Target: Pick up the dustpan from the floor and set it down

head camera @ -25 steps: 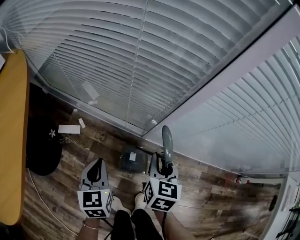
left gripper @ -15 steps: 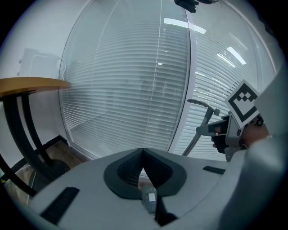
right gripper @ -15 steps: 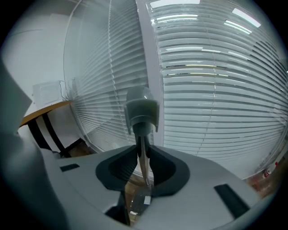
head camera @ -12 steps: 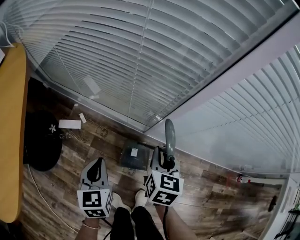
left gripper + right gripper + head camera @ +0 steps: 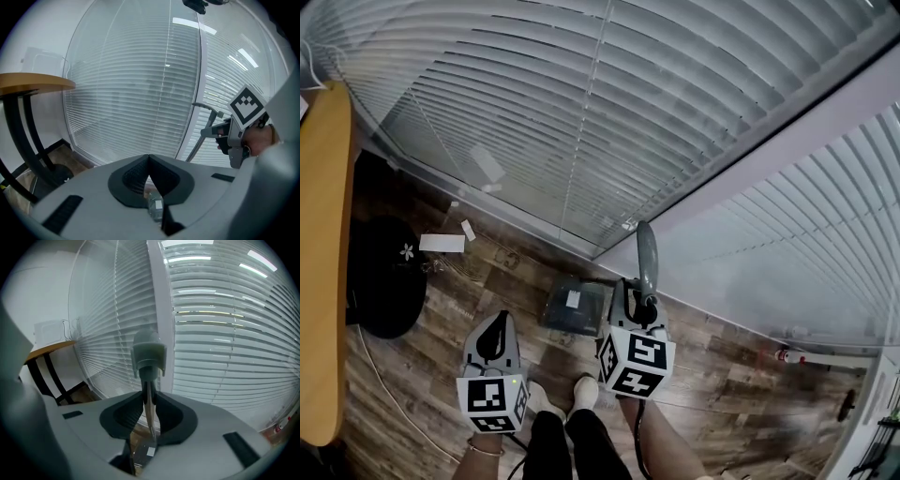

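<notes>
The dustpan's dark grey pan (image 5: 574, 305) lies low over the wood floor just ahead of the person's feet; I cannot tell whether it touches. Its long grey handle (image 5: 647, 255) rises upright from it. My right gripper (image 5: 639, 302) is shut on that handle. In the right gripper view the shaft (image 5: 149, 411) runs between the pads, with the handle's wide top (image 5: 149, 352) above and the pan (image 5: 142, 453) below. My left gripper (image 5: 495, 328) hangs to the pan's left, shut on nothing. The left gripper view has its pads (image 5: 140, 171) closed together.
Window blinds meet at a white corner post (image 5: 750, 164) right behind the dustpan. A wooden desk (image 5: 323, 262) and a black round base (image 5: 384, 277) stand at the left, with a white slip (image 5: 442, 244) and a cable (image 5: 389, 398) on the floor.
My right gripper has carried the dustpan a little forward, toward the window corner. The left gripper has stayed where it was.
</notes>
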Tool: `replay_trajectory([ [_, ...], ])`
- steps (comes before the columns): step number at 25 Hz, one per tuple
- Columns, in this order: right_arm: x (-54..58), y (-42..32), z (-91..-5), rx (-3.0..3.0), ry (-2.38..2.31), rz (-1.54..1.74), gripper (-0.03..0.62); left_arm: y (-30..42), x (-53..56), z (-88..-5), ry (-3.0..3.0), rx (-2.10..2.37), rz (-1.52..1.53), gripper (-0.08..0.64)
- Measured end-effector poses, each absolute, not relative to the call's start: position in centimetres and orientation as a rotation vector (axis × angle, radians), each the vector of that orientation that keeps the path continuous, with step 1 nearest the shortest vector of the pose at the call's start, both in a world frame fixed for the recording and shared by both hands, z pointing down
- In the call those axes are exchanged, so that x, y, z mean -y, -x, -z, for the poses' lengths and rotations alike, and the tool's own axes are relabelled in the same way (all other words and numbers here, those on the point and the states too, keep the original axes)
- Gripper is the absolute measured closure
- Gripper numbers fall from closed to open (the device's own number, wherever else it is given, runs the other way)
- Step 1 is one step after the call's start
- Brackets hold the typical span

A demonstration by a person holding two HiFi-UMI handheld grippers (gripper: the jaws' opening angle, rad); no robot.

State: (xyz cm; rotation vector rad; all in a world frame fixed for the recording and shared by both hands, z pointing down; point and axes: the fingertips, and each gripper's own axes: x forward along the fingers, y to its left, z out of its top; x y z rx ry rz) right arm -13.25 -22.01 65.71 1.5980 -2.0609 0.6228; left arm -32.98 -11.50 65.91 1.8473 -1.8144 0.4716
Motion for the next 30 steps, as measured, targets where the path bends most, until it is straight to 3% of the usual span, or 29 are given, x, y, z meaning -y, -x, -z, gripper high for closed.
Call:
replay_trajectory([
  [30, 22.8, 14.2, -66.5, 2.097, -1.536, -0.586, 0.483, 33.0, 11.5, -65.1, -1.840, 1.827, -0.476, 0.545],
])
